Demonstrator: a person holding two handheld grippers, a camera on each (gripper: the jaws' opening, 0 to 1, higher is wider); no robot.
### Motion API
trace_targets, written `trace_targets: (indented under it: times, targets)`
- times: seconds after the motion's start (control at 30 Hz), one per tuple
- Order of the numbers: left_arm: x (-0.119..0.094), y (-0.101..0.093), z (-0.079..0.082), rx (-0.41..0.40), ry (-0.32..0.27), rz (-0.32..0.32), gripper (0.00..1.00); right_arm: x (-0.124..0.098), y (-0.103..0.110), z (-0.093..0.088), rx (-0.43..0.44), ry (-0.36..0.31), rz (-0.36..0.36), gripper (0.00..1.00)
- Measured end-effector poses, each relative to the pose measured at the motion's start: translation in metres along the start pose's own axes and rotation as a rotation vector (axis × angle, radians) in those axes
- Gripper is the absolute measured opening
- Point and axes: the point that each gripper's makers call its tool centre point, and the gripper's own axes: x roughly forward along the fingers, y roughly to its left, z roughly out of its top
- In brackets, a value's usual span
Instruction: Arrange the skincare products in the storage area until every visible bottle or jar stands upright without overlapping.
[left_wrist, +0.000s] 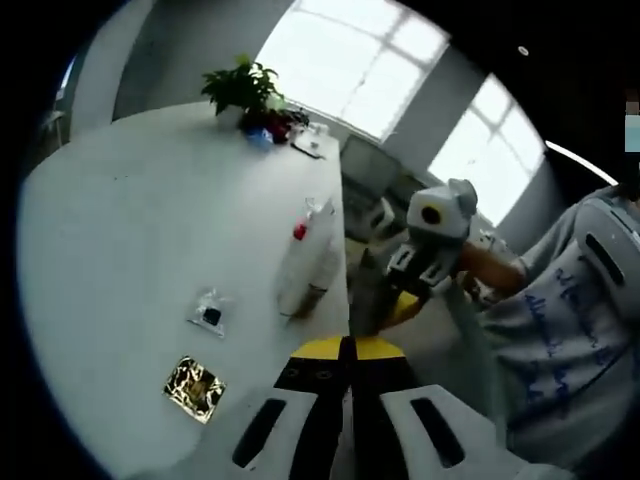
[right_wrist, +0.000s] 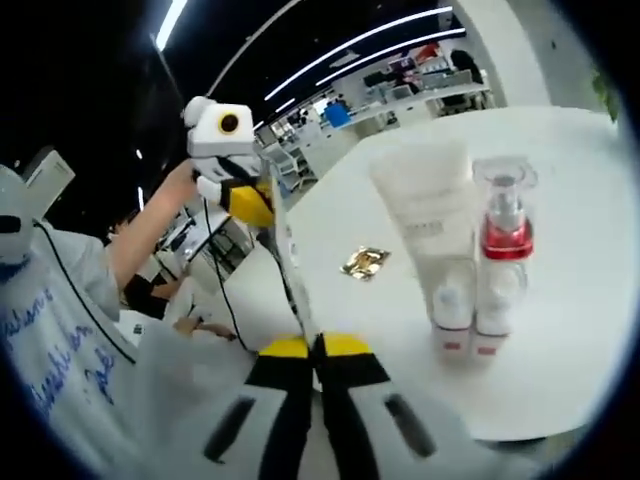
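Both your claws, left (left_wrist: 347, 350) and right (right_wrist: 316, 348), are pressed closed on nothing, held off the desk (right_wrist: 580, 200) edge. The white tube (right_wrist: 432, 215) and red-collared pump bottle (right_wrist: 503, 250) stand upright, touching, on the desk.

White table (right_wrist: 580, 330); white tube (right_wrist: 432, 215); clear pump bottle (right_wrist: 503, 250), red collar; gold sachet (right_wrist: 365, 262); yellow-tipped jaws.

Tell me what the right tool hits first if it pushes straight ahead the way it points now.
Probably nothing soon. The right tool, jaws shut, points along the white table's edge toward the left tool held up beyond. The tube and pump bottle stand off to the side. Depth is unclear.
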Motion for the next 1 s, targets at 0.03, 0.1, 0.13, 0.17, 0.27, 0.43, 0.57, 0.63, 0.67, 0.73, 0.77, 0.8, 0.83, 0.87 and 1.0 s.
trace_targets:
  times: [0.03, 0.1, 0.13, 0.17, 0.27, 0.43, 0.57, 0.63, 0.67, 0.73, 0.77, 0.8, 0.83, 0.87, 1.0]
  targets:
    - [0.002, 0.002, -0.002, -0.004, 0.009, 0.003, 0.00, 0.002, 0.000, -0.002, 0.003, 0.014, 0.004, 0.02]
    - [0.006, 0.010, -0.005, -0.019, 0.026, 0.016, 0.00, 0.005, -0.002, -0.005, 0.009, 0.033, 0.005, 0.01]
    - [0.010, 0.015, -0.008, -0.026, 0.039, 0.023, 0.00, 0.007, -0.001, -0.007, 0.018, 0.046, 0.013, 0.01]
    - [0.012, 0.019, -0.009, -0.032, 0.048, 0.027, 0.00, 0.008, -0.002, -0.009, 0.023, 0.054, 0.016, 0.01]
    - [0.021, 0.028, -0.013, -0.051, 0.073, 0.041, 0.00, 0.011, -0.003, -0.014, 0.026, 0.074, 0.010, 0.01]
    - [0.036, 0.033, -0.018, -0.056, 0.112, 0.075, 0.00, 0.016, -0.007, -0.019, 0.026, 0.094, -0.003, 0.01]
    - [0.046, 0.040, -0.026, -0.047, 0.170, 0.116, 0.00, 0.021, -0.008, -0.024, 0.013, 0.120, -0.001, 0.01]
    - [0.049, 0.042, -0.029, -0.040, 0.191, 0.126, 0.00, 0.023, -0.009, -0.026, 0.002, 0.135, -0.004, 0.01]
    - [0.052, 0.044, -0.029, -0.033, 0.199, 0.135, 0.00, 0.024, -0.011, -0.026, -0.004, 0.142, -0.010, 0.01]
    - [0.056, 0.047, -0.031, -0.026, 0.216, 0.151, 0.00, 0.025, -0.014, -0.028, -0.014, 0.155, -0.020, 0.01]
    - [0.058, 0.048, -0.031, -0.020, 0.218, 0.160, 0.00, 0.026, -0.016, -0.028, -0.019, 0.158, -0.026, 0.01]
    - [0.061, 0.050, -0.032, -0.018, 0.228, 0.169, 0.00, 0.027, -0.018, -0.029, -0.024, 0.166, -0.031, 0.01]
    - [0.062, 0.052, -0.033, -0.013, 0.235, 0.174, 0.00, 0.028, -0.019, -0.030, -0.025, 0.170, -0.032, 0.01]
    - [0.064, 0.053, -0.033, -0.010, 0.240, 0.182, 0.00, 0.029, -0.020, -0.030, -0.025, 0.173, -0.034, 0.01]
    - [0.071, 0.061, -0.039, 0.005, 0.283, 0.208, 0.00, 0.035, -0.024, -0.035, -0.027, 0.196, -0.032, 0.01]
